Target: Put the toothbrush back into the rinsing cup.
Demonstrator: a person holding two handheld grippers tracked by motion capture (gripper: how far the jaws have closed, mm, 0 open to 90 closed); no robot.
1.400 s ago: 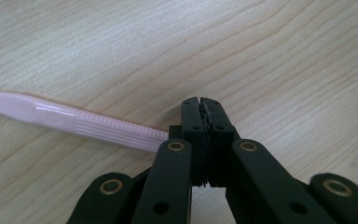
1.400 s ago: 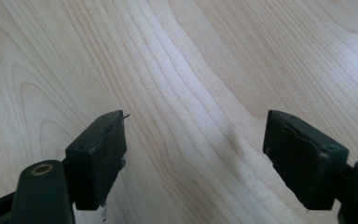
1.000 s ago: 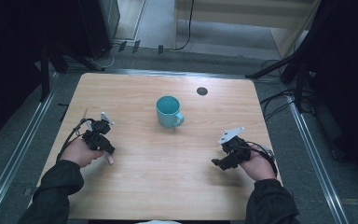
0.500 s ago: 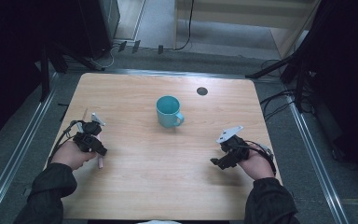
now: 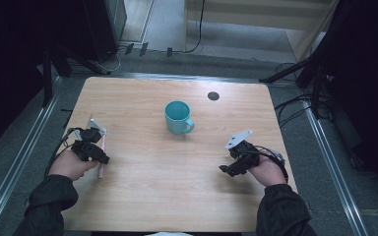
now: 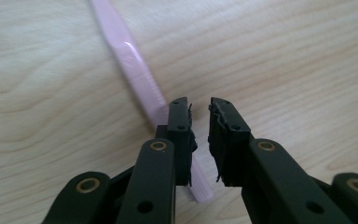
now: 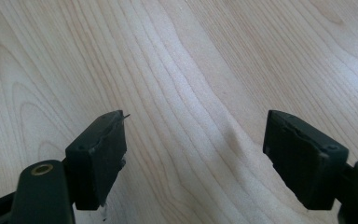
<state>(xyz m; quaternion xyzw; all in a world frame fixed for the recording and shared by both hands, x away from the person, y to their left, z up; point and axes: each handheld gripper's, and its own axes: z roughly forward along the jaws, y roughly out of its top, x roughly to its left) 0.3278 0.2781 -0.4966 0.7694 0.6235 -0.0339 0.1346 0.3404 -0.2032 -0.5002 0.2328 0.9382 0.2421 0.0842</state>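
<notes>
The thin pink plastic stick (image 6: 137, 74) lies flat near the wooden table's (image 5: 177, 196) left edge, passing under the left gripper (image 6: 199, 109), whose jaws are nearly closed with nothing between them. The right gripper (image 7: 196, 140) is wide open over bare wood near the right edge, with the teal ceramic mug (image 5: 178, 117) mid-table.

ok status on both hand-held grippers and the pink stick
Left hand-held gripper nearly closed, empty, beside pink stick lying on table. Right hand-held gripper open, empty. Nothing in the way.

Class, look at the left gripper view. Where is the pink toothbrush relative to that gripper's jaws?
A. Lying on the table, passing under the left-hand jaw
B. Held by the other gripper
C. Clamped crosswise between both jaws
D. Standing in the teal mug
A: the pink toothbrush lies flat on the wooden table and runs under one jaw of the left gripper, the gap between the jaws empty.
</notes>
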